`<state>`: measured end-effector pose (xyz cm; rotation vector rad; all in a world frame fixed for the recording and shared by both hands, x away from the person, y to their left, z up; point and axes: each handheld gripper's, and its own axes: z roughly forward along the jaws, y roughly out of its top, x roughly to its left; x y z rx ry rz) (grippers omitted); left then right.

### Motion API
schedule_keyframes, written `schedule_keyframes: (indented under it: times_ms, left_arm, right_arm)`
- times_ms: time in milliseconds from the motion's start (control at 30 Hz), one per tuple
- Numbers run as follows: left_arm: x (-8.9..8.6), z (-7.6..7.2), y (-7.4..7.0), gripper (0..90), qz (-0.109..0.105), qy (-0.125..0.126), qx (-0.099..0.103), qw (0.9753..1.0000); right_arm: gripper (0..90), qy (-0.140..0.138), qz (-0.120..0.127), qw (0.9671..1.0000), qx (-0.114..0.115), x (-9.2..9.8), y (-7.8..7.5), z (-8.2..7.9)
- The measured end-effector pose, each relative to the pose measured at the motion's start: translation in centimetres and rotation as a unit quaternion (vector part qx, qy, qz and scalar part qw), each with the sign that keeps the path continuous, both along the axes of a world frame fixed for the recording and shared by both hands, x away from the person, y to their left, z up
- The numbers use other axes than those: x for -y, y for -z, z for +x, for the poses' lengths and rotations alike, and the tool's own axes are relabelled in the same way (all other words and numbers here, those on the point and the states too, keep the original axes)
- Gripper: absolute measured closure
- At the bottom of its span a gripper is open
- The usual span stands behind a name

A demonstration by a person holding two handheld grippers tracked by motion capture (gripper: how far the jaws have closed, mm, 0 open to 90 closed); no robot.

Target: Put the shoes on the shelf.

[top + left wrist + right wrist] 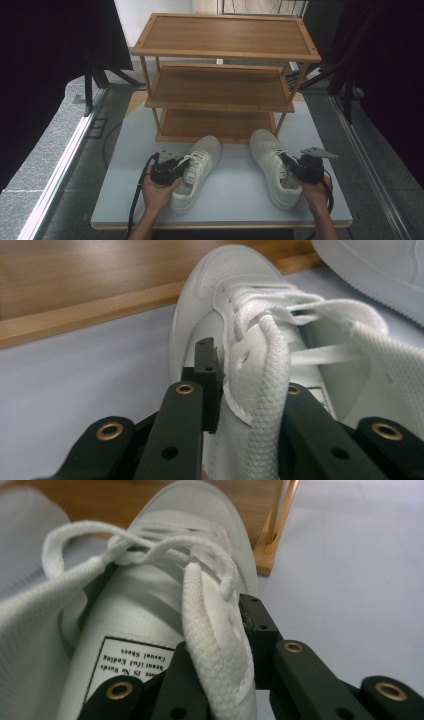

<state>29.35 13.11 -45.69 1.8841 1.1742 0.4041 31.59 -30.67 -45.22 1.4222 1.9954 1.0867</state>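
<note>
Two white lace-up sneakers sit on a pale grey table, toes pointing at a three-shelf wooden rack standing at the table's far side. From the high view, each gripper's jaw tips are hidden where they meet the shoe, and the person's forearms are cut off by the bottom edge.

At left, the left gripper meets the left sneaker at its outer lacing edge. Its own view shows the jaws clamped on the left sneaker's side wall beside the eyelets, one jaw outside and one inside the shoe, with a thick lace draped over the inner jaw and covering its tip.

At right, the right gripper meets the right sneaker at its outer edge. Its own view shows the jaws clamped on the right sneaker's upper edge by the eyelets, with a lace hiding the inner jaw. A printed tongue label is partly legible.
</note>
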Motion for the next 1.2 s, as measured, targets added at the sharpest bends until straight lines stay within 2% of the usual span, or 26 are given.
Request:
schedule_keyframes:
  times_ms: [33, 200, 300, 333, 433, 467, 567, 600, 800, 967, 1100, 1167, 1200]
  left_arm:
    - [-0.1, 0.0, 0.0, 80.8, -0.008, 0.000, -0.001, 1.0000]
    - [-0.5, -0.2, -0.3, 80.5, -0.047, 0.017, -0.007, 0.9987]
    - [-0.9, -0.6, -0.6, 80.0, -0.085, 0.023, -0.006, 0.9961]
    - [-1.1, -0.8, -0.9, 79.8, -0.105, 0.026, -0.007, 0.9942]
    - [-1.5, -1.4, -1.9, 79.3, -0.142, 0.034, -0.008, 0.9892]
    - [-1.5, -1.6, -2.2, 79.2, -0.147, 0.038, -0.005, 0.9885]
    - [-1.6, -2.2, -3.4, 79.0, -0.162, 0.048, 0.012, 0.9856]
    - [-1.6, -2.3, -3.7, 78.9, -0.167, 0.050, 0.014, 0.9846]
    - [-2.9, -2.9, -4.6, 78.8, -0.220, 0.050, 0.029, 0.9737]
    - [-4.0, -3.2, -5.0, 78.8, -0.247, 0.038, 0.039, 0.9674]
    - [-4.9, -3.4, -5.3, 78.8, -0.273, 0.029, 0.045, 0.9605]
    - [-5.3, -3.5, -5.6, 78.9, -0.280, 0.025, 0.051, 0.9585]
    - [-5.3, -3.5, -5.7, 78.9, -0.280, 0.024, 0.052, 0.9581]
  right_arm:
    - [83.7, 0.006, 0.021, 0.9997, 0.001, 0.4, 0.1, 0.0]
    - [84.9, 0.018, 0.043, 0.9988, 0.016, 1.0, 0.1, -0.6]
    - [84.8, 0.019, 0.071, 0.9971, 0.018, 1.8, -0.2, -1.1]
    - [84.8, 0.021, 0.084, 0.9961, 0.018, 2.1, -0.3, -1.3]
    - [84.8, 0.022, 0.135, 0.9904, 0.022, 3.1, -0.7, -2.1]
    - [84.8, 0.019, 0.156, 0.9872, 0.024, 3.4, -0.8, -2.4]
    - [84.7, 0.012, 0.188, 0.9817, 0.026, 3.6, -1.1, -3.0]
    - [84.7, 0.010, 0.194, 0.9805, 0.026, 3.5, -1.2, -3.2]
    - [84.6, 0.004, 0.213, 0.9765, 0.032, 3.0, -1.9, -4.0]
    - [84.6, 0.000, 0.238, 0.9704, 0.038, 2.7, -2.3, -4.4]
    - [84.6, -0.002, 0.247, 0.9678, 0.046, 2.6, -2.8, -4.8]
    - [84.6, -0.001, 0.256, 0.9656, 0.048, 2.6, -3.0, -4.9]
    - [84.6, 0.001, 0.263, 0.9635, 0.050, 2.7, -3.1, -5.0]
